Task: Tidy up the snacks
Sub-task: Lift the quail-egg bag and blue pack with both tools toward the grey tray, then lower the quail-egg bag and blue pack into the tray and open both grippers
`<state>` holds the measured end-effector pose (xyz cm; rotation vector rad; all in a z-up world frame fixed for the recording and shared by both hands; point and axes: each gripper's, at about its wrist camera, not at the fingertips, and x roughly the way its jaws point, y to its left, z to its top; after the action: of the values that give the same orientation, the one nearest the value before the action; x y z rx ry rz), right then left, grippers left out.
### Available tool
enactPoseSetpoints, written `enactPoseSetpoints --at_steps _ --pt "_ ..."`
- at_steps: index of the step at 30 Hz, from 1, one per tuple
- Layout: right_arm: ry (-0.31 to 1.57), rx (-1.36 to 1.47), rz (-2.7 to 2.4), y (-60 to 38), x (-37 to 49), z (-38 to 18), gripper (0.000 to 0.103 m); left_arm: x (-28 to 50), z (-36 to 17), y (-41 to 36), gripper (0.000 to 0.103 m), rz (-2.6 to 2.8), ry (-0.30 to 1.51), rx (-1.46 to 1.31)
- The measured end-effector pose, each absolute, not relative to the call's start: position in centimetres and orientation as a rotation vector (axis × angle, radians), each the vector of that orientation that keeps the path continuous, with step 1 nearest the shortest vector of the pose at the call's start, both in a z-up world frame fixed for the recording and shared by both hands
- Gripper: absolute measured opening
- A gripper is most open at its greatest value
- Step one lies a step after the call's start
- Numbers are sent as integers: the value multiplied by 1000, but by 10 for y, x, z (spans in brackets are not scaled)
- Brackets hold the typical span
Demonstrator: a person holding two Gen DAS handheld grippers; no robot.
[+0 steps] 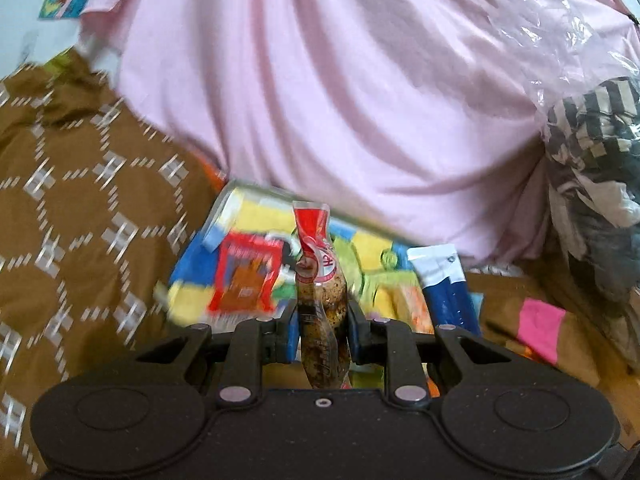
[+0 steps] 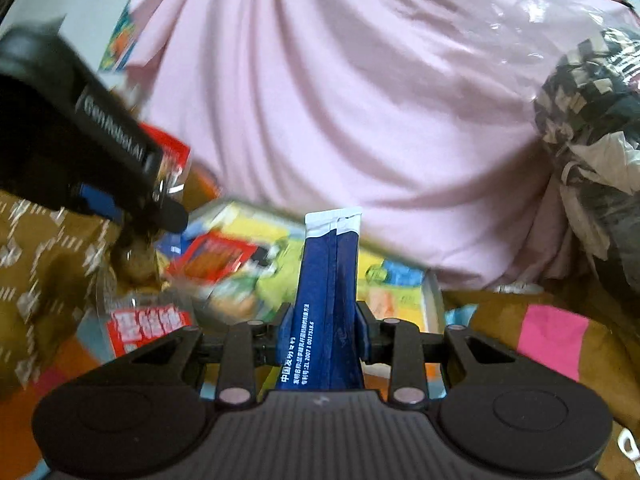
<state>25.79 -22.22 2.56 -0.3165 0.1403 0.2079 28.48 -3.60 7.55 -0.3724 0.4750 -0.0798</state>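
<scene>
1. Left wrist view: the left gripper (image 1: 323, 322) is closed on a clear snack packet (image 1: 322, 300) with a red top and brown pieces inside. The packet stands upright between the two pads and is pressed from both sides.
2. Right wrist view: the right gripper (image 2: 324, 324) is closed on a dark blue pouch (image 2: 326, 300) with a white top edge. The pouch points away from the camera and rises above the fingers.
3. Behind both grippers lies a colourful box (image 1: 240, 216) — yellow, blue and green patches. A red snack packet (image 1: 244, 276) rests on it, just to the left of the clear packet in the left wrist view.
4. The same blue pouch (image 1: 444, 288) is seen in the left wrist view, to the right of the clear packet and apart from it.
5. The left gripper (image 2: 168, 216) shows in the right wrist view as a black body at the upper left, with the clear packet (image 2: 136, 256) hanging under it.
6. All this is over a brown patterned cloth (image 1: 80, 200). A pink sheet (image 1: 340, 100) fills the background, and a bright pink paper (image 1: 540, 328) lies on the brown cloth at the right — the picture is blurred here.
</scene>
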Motion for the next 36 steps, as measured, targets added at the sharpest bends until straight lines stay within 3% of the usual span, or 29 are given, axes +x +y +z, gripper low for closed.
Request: enactPoseSetpoints --at_steps 14,28,32,34,36 --pt "218 -98 238 -261 339 9 35 392 69 -60 25 -74 529 -394" --pt "251 -40 299 -255 364 -10 38 435 33 -68 28 -5 589 -378" --pt "245 -46 294 -254 363 -11 41 438 25 -70 35 38 610 -357" --pt "237 -58 295 -253 363 -11 45 439 22 -70 47 57 626 -349" --pt "230 -69 299 -251 361 -11 55 437 19 -67 68 73 630 -359"
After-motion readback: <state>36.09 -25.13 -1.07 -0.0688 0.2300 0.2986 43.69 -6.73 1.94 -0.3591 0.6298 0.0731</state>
